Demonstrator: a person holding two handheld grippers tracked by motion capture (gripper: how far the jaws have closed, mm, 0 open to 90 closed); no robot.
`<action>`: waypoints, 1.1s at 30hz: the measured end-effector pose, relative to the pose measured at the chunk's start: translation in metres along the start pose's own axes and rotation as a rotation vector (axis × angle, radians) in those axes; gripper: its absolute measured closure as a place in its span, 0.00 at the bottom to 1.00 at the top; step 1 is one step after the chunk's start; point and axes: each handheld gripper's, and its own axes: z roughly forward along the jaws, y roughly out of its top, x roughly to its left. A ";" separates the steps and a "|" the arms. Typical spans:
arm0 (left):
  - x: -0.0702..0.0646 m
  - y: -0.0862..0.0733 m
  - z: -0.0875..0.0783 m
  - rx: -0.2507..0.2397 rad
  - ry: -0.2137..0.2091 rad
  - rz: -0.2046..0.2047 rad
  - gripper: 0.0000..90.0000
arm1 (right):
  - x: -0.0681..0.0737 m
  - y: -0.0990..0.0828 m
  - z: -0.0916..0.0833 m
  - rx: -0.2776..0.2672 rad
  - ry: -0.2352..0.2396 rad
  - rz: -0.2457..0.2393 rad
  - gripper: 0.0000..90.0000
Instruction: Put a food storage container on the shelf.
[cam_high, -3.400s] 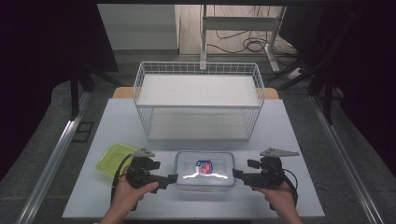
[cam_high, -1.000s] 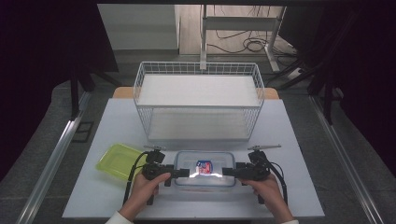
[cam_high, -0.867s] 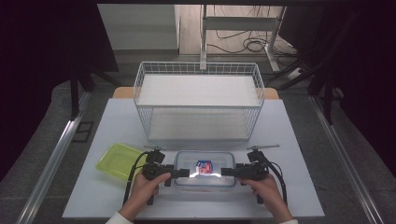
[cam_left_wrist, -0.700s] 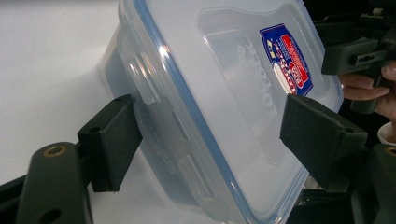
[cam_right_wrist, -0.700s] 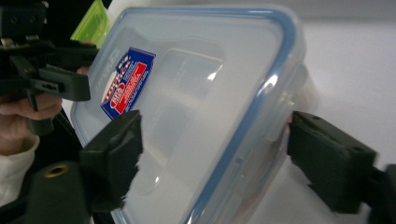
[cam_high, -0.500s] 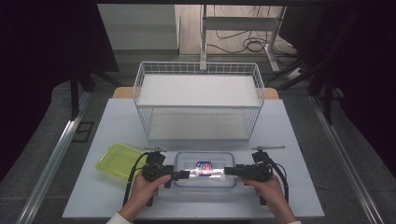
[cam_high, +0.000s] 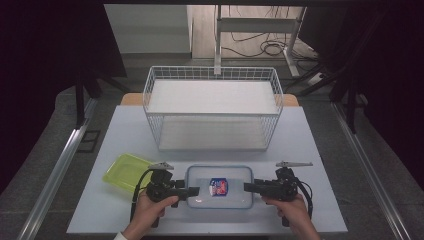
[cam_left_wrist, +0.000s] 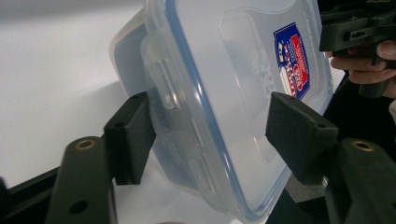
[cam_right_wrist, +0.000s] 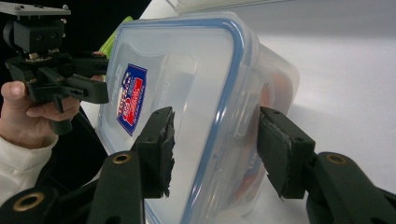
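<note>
Clear rectangular plastic box with blue-rimmed lid (cam_high: 219, 186) sits between the left gripper (cam_high: 192, 191) and right gripper (cam_high: 249, 187); both jaws, just closing, straddle its ends unclamped.

Container (cam_left_wrist: 224, 93) — near corner cut off; sticker text (cam_high: 218, 187) illegible

One clear plastic lidded container with a blue seal (cam_high: 219, 186), one white wire basket (cam_high: 212, 114), one lime-green plastic tray (cam_high: 126, 171), two black handheld grippers (cam_high: 190, 190) (cam_high: 248, 187), apparently nothing more.
</note>
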 end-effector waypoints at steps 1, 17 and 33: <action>-0.001 -0.002 -0.002 -0.006 -0.004 0.018 0.40 | 0.001 -0.001 -0.001 -0.002 -0.002 -0.009 0.54; 0.005 -0.010 -0.011 -0.027 -0.065 0.033 0.51 | 0.004 -0.008 -0.006 -0.023 0.015 -0.047 0.57; -0.001 -0.017 -0.012 -0.071 -0.050 0.037 0.52 | 0.008 -0.013 -0.007 -0.052 0.008 -0.030 0.59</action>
